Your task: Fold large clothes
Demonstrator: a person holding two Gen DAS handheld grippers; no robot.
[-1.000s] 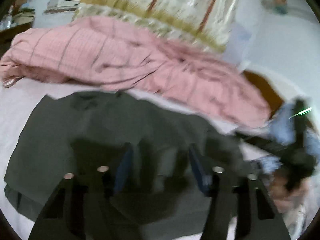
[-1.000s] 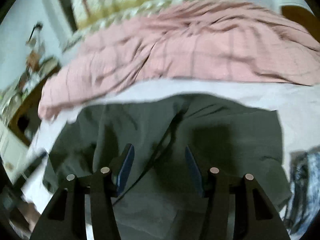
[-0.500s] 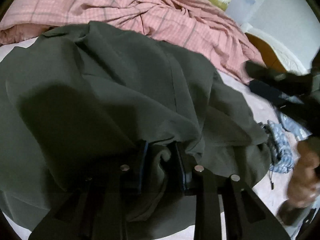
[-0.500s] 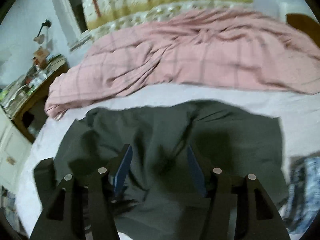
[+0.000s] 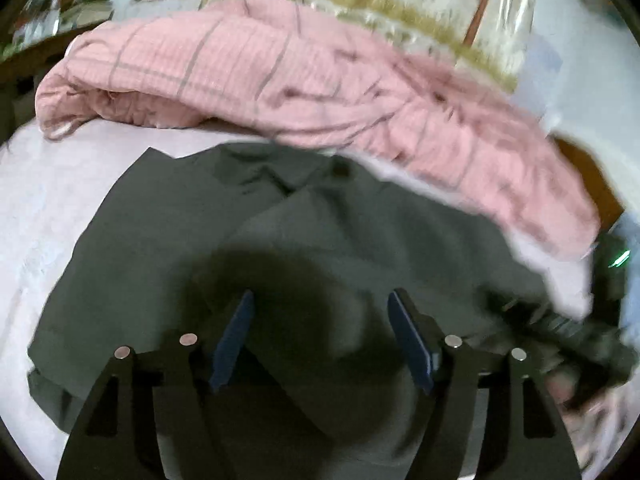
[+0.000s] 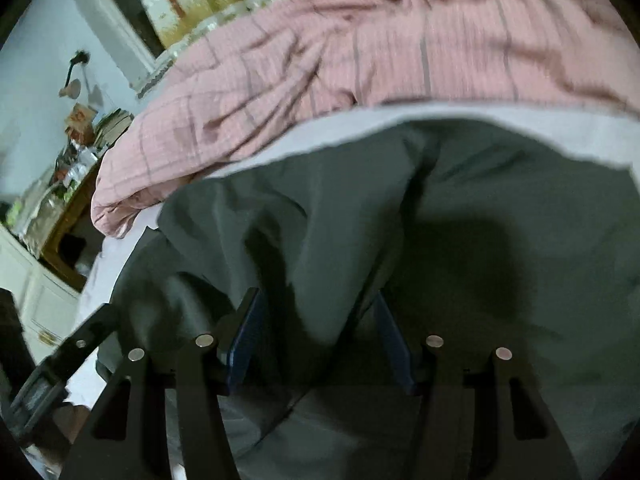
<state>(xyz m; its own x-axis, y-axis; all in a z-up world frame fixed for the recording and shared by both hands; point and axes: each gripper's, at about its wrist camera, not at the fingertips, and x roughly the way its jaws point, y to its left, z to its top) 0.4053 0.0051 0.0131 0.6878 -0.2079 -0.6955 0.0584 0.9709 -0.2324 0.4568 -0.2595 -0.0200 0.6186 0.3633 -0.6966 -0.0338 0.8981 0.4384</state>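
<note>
Grey garment (image 5: 168, 240) beneath both tongs

Motion-blurred throughout. Garment (image 5: 168, 240) near hem hidden behind left gripper (image 5: 320, 336); cut off below right gripper (image 6: 316, 336). Beside garment, other gripper's body (image 5: 580, 336) smeared. Clutter on shelf (image 6: 76, 148) beyond garment too small to tell.

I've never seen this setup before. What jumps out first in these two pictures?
A large dark green garment lies spread over the pale bedsheet, filling the middle of both views. Behind it a rumpled pink checked blanket is heaped across the bed. At the bottom of the left view, the left gripper hovers just above the cloth, its blue-padded jaws opening with nothing pinched.
</note>
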